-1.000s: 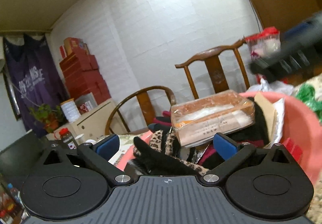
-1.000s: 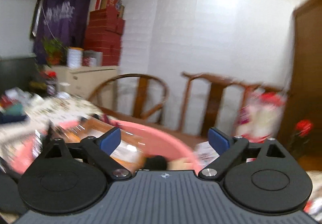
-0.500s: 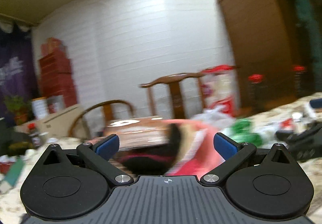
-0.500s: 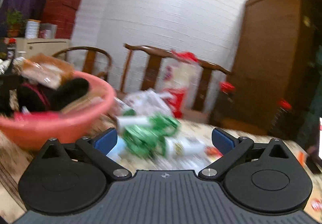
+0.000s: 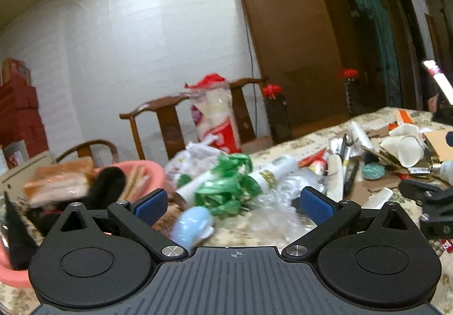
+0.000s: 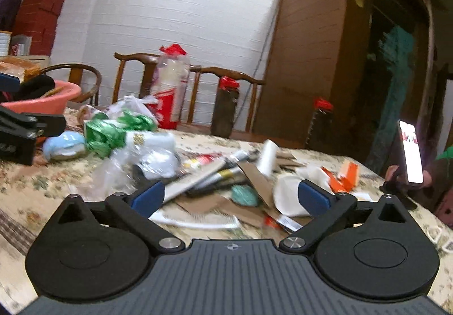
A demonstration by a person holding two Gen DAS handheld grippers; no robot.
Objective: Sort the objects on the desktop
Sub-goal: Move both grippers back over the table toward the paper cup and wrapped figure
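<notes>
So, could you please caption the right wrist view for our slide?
Open right gripper hovers over table clutter: white comb, cardboard scraps, green ribbon, pink basin far left.

My grippers' matt black plastic frames carry blue pads point(image 5: 151, 203). A glossy green foil wrapper point(image 6: 111, 129), clear crinkled plastic film point(image 5: 279, 206) and brown cardboard point(image 6: 254, 182) lie on patterned cloth point(image 6: 31, 190).

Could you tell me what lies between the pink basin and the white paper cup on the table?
In the left wrist view, crumpled green wrapping, a white tube and clear plastic.
</notes>
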